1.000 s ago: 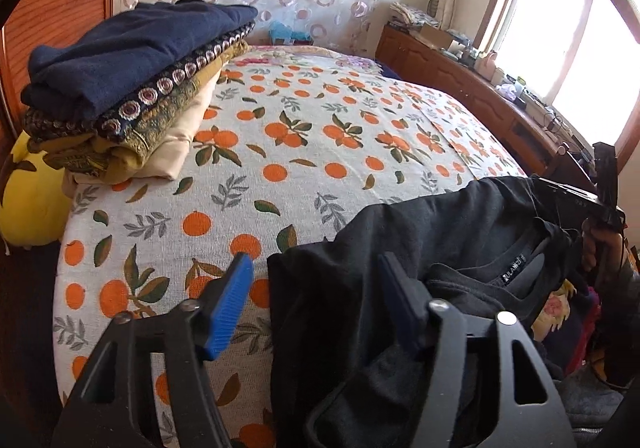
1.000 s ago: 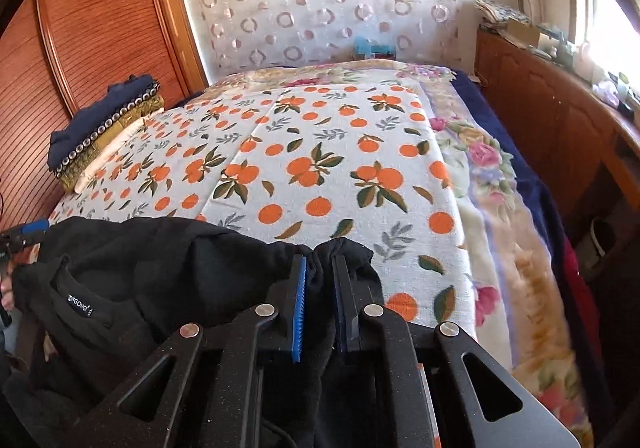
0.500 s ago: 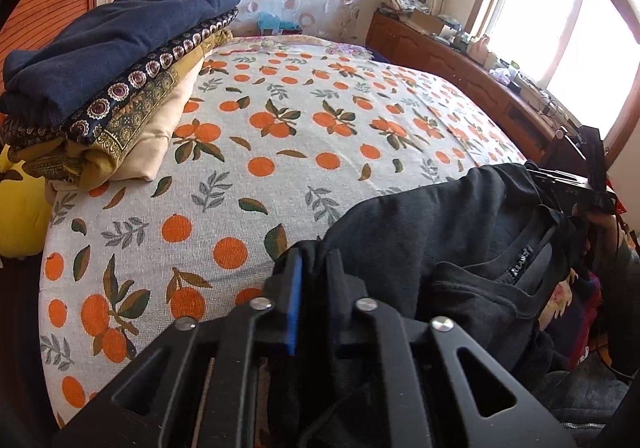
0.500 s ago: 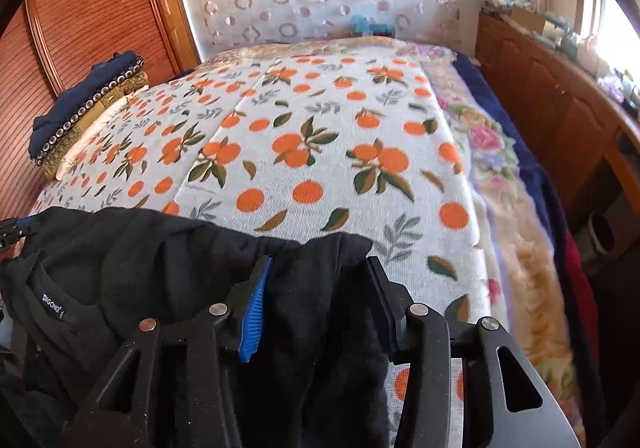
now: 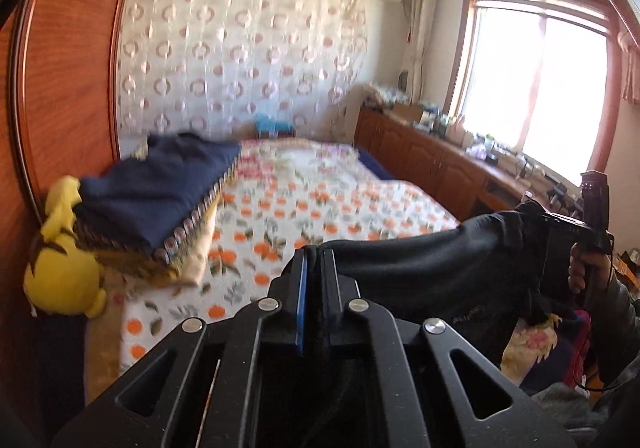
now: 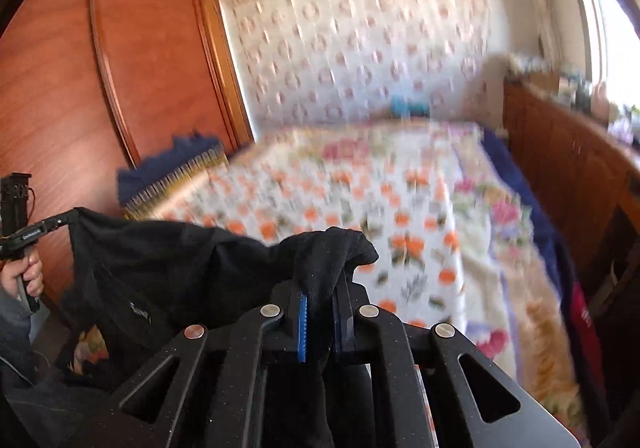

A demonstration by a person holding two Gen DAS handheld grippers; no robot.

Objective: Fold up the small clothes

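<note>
A black garment (image 5: 420, 268) hangs stretched in the air between my two grippers, above the near end of the bed. My left gripper (image 5: 314, 254) is shut on one top corner of it, with cloth pinched between the blue pads. At the right of the left wrist view, a hand holds the other gripper (image 5: 560, 226) at the garment's far corner. In the right wrist view my right gripper (image 6: 322, 290) is shut on a bunched fold of the black garment (image 6: 180, 256), which sags away to the left. Its lower part hangs out of sight below.
The bed (image 5: 320, 199) has an orange-print cover. A stack of folded clothes (image 5: 160, 191) topped by a navy piece lies at its left edge, beside a yellow plush toy (image 5: 60, 280). A wooden wardrobe (image 6: 120, 87) stands left; a low cabinet (image 5: 440, 163) runs under the window.
Both grippers have risen and lifted the black garment off the bed. The left one closed on its edge. The right one opened briefly, then closed on the cloth again.
</note>
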